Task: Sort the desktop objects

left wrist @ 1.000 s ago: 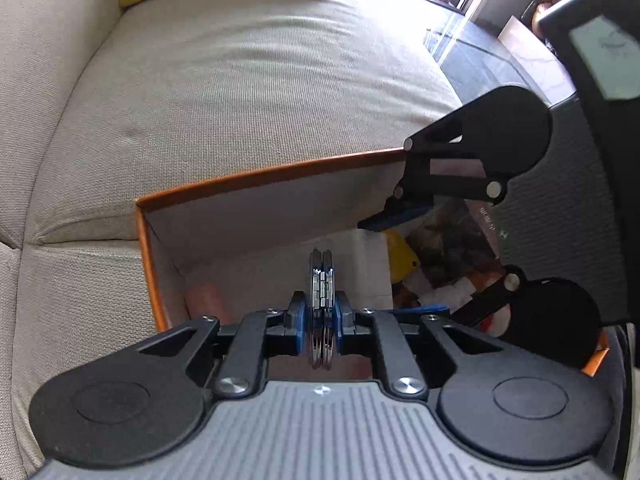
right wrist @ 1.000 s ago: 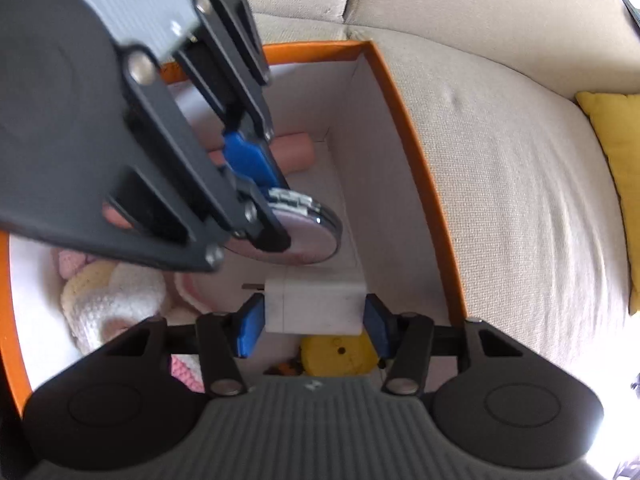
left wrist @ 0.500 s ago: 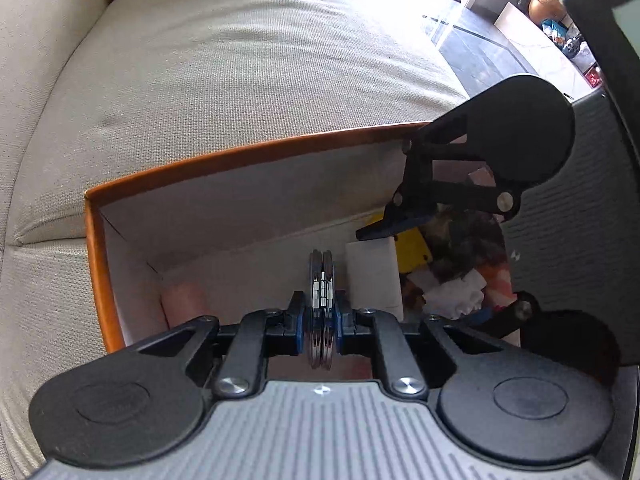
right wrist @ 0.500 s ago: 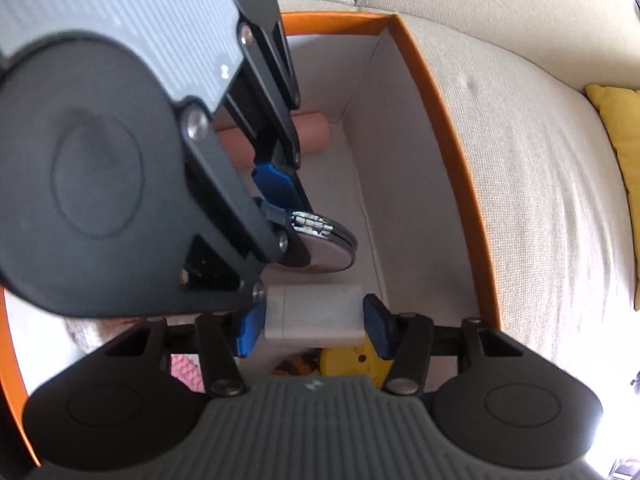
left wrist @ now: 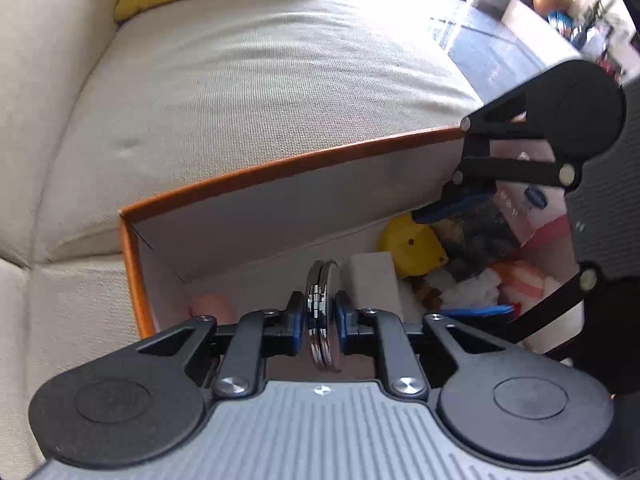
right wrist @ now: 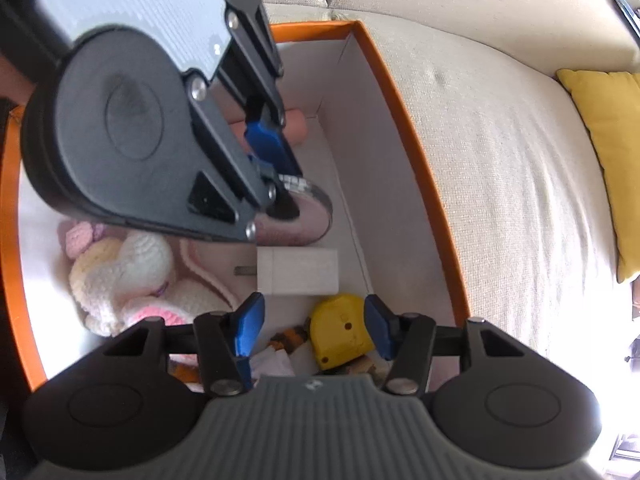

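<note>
An orange-rimmed box point(left wrist: 280, 164) sits on a beige sofa. My left gripper point(left wrist: 320, 320) is shut on a round silver compact mirror point(left wrist: 322, 312), held edge-on over the box; it also shows in the right wrist view point(right wrist: 308, 216). My right gripper point(right wrist: 314, 324) is open above the box floor. A white charger block point(right wrist: 298, 272) lies in the box just ahead of its fingertips, free of them; it also shows in the left wrist view point(left wrist: 372, 280). A yellow toy point(right wrist: 340, 332) lies beneath the right gripper.
The box point(right wrist: 416, 148) also holds a crocheted pink-and-white plush point(right wrist: 124, 276), a pink cylinder point(right wrist: 294, 126) at the far end and snack packets point(left wrist: 516, 216). A yellow cushion point(right wrist: 608, 152) lies on the sofa. The two grippers are close together over the box.
My right gripper has opened and let go of the white charger block, which now lies on the box floor. My left gripper has stayed shut on the mirror and shifted slightly.
</note>
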